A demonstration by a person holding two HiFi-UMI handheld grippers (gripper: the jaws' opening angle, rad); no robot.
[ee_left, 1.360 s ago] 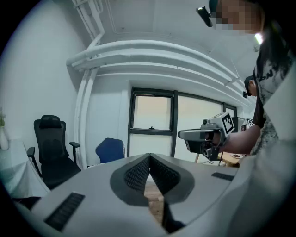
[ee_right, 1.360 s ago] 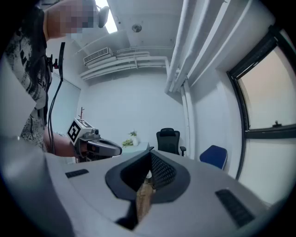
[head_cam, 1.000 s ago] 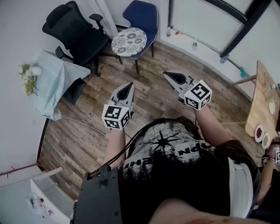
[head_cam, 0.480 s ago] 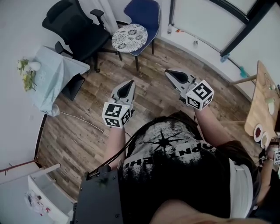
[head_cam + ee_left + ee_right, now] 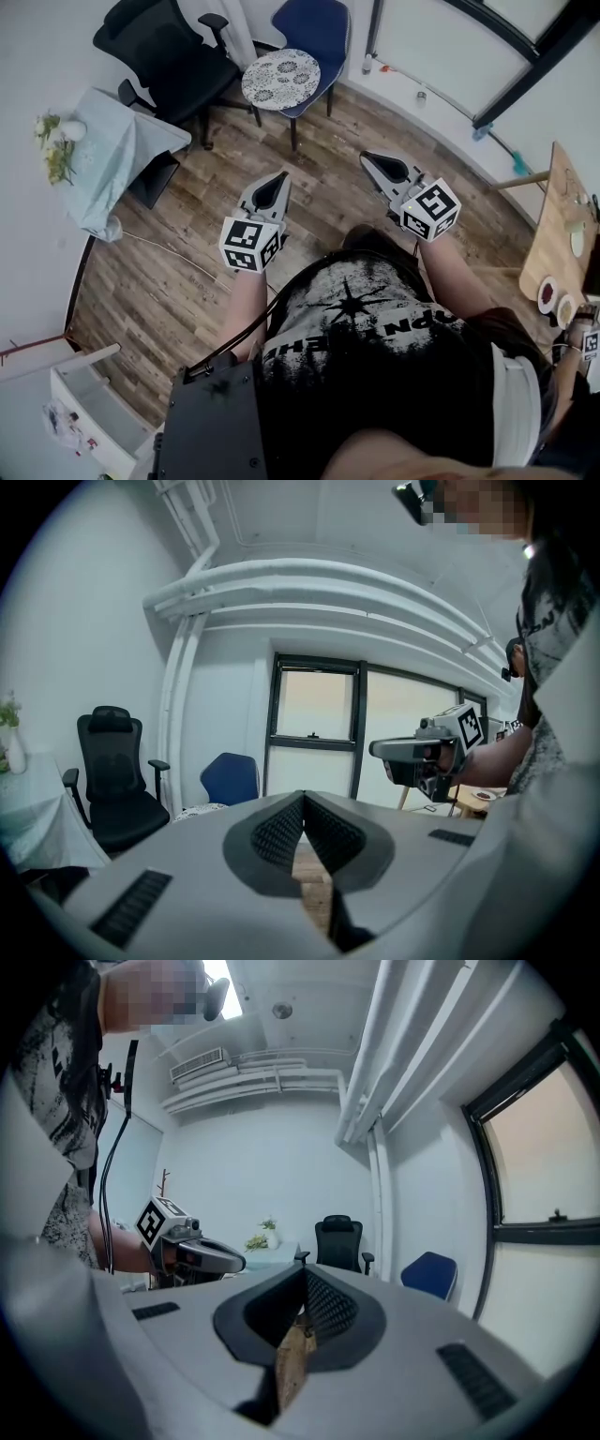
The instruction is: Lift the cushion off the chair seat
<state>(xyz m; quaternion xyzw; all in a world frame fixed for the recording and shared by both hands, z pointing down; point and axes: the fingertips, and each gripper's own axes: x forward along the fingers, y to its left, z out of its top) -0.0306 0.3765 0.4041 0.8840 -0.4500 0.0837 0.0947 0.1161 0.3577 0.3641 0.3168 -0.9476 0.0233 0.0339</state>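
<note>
A round patterned cushion [image 5: 280, 79] lies on the seat of a blue chair [image 5: 323, 33] at the far side of the room. In the left gripper view the blue chair [image 5: 230, 778] stands well ahead, with the cushion [image 5: 200, 809] pale on its seat. Both grippers hang in the air over the wooden floor, far short of the chair. My left gripper [image 5: 274, 182] is shut and holds nothing. My right gripper [image 5: 369, 159] is also shut and empty. Each gripper shows in the other's view: the right gripper [image 5: 419, 752] and the left gripper [image 5: 195, 1253].
A black office chair [image 5: 164, 61] stands left of the blue one. A small table with a pale cloth [image 5: 117, 159] and a plant [image 5: 54, 145] is at the left wall. At the right a wooden table [image 5: 555, 220] carries dishes. A white cabinet [image 5: 84, 412] stands at the lower left.
The head view has shifted slightly, so the chairs sit a little higher in the picture. Both grippers stay shut and keep about the same places.
</note>
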